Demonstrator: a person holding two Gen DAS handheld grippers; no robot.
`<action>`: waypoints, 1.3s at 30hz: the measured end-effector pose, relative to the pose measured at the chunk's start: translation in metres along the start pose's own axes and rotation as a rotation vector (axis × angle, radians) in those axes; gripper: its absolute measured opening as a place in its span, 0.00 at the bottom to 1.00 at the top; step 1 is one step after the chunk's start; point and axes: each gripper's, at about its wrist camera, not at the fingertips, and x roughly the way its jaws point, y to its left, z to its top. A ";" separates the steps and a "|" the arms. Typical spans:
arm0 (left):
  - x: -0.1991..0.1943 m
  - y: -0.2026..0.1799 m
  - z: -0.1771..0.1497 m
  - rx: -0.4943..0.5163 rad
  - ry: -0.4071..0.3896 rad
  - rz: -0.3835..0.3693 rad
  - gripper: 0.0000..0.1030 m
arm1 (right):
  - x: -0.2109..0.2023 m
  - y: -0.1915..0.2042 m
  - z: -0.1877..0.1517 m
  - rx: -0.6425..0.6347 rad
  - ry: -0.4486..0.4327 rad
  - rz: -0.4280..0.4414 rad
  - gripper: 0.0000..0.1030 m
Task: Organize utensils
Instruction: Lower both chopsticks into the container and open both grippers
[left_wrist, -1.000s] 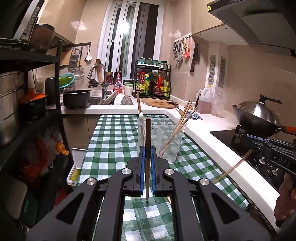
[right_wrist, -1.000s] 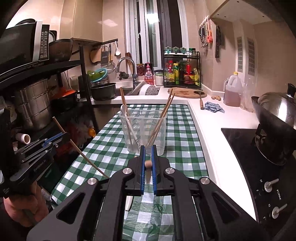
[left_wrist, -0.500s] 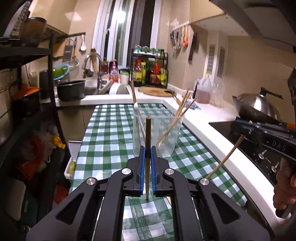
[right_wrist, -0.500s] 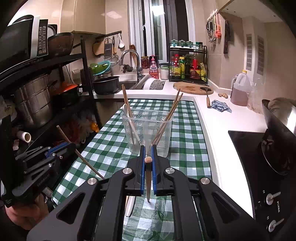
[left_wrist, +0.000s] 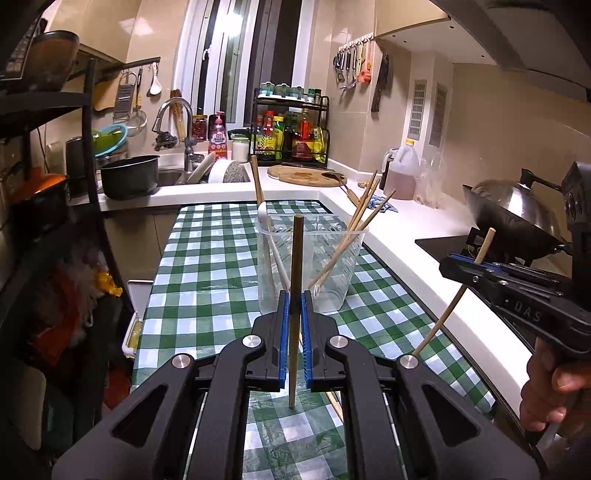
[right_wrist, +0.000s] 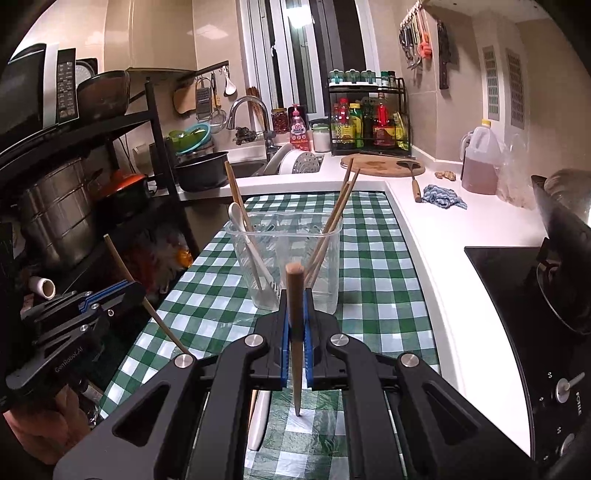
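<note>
With each gripper (left_wrist: 293, 310) (right_wrist: 295, 314) clamped on one chopstick (left_wrist: 295, 295) (right_wrist: 294, 332), we tip points down over the holder (left_wrist: 314, 258) before releasing.

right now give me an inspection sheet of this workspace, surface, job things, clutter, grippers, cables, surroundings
surface: green checked tablecloth on a narrow counter.
job's things: clear plastic holder upright on the cloth, with chopsticks and a white spoon leaning inside; another white utensil lies on the cloth near the camera.
clutter: blue rag and cutting board on the white countertop.
grippers: left gripper shut on a wooden chopstick, held upright; right gripper shut on a second chopstick.
cables: nothing seen.
surroundings: sink, spice rack, wok on the stove, shelf of pots.
</note>
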 end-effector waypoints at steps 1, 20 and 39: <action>0.002 0.000 0.000 0.005 0.003 -0.001 0.06 | 0.002 0.000 0.000 -0.001 0.003 0.001 0.06; 0.011 0.020 0.077 0.007 0.067 -0.050 0.06 | -0.005 0.011 0.072 -0.068 0.019 0.028 0.06; 0.031 0.019 0.193 0.025 -0.084 -0.116 0.06 | 0.001 0.017 0.201 -0.094 -0.151 -0.005 0.06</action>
